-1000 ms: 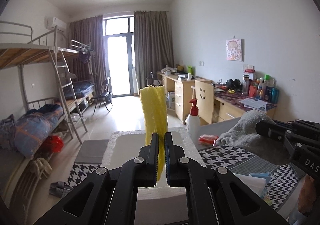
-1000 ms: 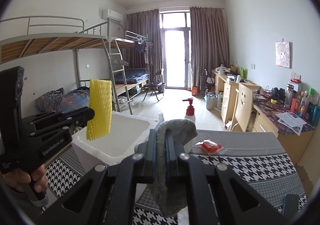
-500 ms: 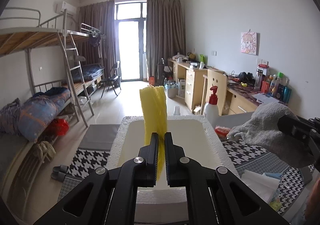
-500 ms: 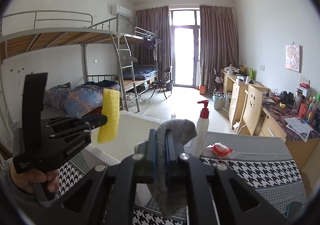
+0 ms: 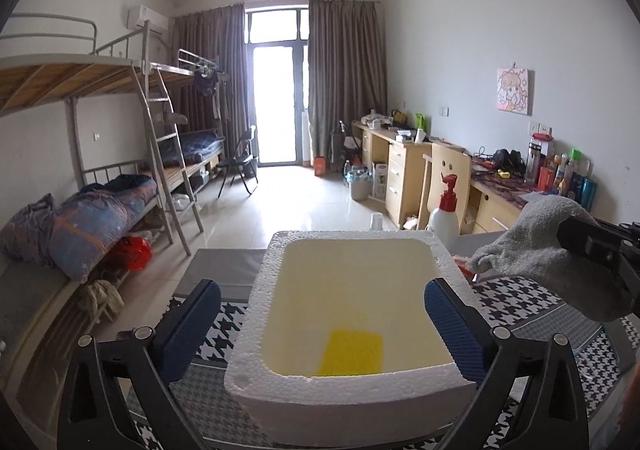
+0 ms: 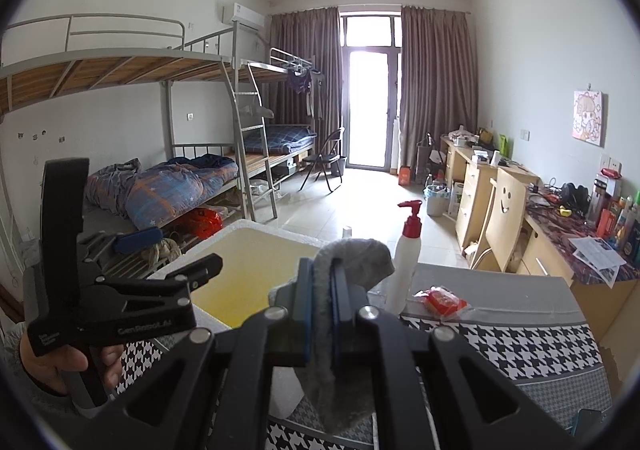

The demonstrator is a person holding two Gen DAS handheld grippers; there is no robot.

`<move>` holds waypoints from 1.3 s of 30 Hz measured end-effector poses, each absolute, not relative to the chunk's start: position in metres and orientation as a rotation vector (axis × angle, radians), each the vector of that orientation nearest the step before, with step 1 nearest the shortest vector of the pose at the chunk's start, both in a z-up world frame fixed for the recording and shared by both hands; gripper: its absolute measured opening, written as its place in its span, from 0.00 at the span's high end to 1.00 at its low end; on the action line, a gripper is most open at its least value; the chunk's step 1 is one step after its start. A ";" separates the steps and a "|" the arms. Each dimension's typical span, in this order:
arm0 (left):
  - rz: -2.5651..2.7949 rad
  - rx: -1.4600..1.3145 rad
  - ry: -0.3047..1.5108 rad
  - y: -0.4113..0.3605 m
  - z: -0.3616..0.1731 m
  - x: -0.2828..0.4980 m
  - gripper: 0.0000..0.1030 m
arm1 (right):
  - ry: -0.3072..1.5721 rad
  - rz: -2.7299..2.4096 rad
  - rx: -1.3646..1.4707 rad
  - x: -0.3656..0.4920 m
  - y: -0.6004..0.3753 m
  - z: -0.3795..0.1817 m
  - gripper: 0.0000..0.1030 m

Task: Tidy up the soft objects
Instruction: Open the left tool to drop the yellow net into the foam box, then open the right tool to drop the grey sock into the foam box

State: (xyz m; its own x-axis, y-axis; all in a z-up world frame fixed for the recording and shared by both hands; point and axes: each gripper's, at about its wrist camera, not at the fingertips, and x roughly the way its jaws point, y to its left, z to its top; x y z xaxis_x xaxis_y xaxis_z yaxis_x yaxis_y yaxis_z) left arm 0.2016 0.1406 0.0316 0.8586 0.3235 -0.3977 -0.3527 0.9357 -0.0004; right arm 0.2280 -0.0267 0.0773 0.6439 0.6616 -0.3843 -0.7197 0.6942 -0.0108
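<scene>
A white foam box (image 5: pixel 348 390) stands on the houndstooth table cloth. A yellow foam net sleeve (image 5: pixel 352 352) lies on the box floor near its front wall. My left gripper (image 5: pixel 322 320) is open and empty above the box, also seen in the right wrist view (image 6: pixel 168 254). My right gripper (image 6: pixel 322 286) is shut on a grey cloth (image 6: pixel 352 258), which hangs down between the fingers. In the left wrist view the grey cloth (image 5: pixel 536 246) sits to the right of the box, level with its rim.
A white pump bottle with a red top (image 6: pixel 406 254) stands behind the box (image 6: pixel 248 266). A red packet (image 6: pixel 444 300) lies on the table beside it. A bunk bed (image 6: pixel 160 189) is on the left, desks and a wooden chair (image 6: pixel 504 209) on the right.
My left gripper has opened and the yellow sleeve has dropped into the foam box. The left gripper moved over the box. My right gripper still holds the grey cloth.
</scene>
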 end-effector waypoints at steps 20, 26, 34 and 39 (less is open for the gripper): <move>0.430 -0.080 0.368 0.162 0.032 0.184 0.01 | 0.389 0.847 -0.198 0.236 0.006 0.080 0.90; 0.435 -0.077 0.343 0.169 0.034 0.174 0.01 | 0.413 0.868 -0.196 0.239 0.016 0.078 0.90; 0.433 -0.075 0.340 0.183 0.027 0.166 0.01 | 0.437 0.882 -0.219 0.238 0.033 0.073 0.90; 0.433 -0.075 0.344 0.189 0.023 0.161 0.01 | 0.458 0.884 -0.244 0.236 0.045 0.066 0.90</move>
State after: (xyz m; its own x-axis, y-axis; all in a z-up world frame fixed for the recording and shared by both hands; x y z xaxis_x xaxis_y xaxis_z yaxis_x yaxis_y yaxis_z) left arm 0.1611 0.1893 0.0233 0.8509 0.3983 -0.3425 -0.4233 0.9060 0.0019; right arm 0.2358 0.0453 0.0660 0.5464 0.6857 -0.4809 -0.7882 0.6152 -0.0182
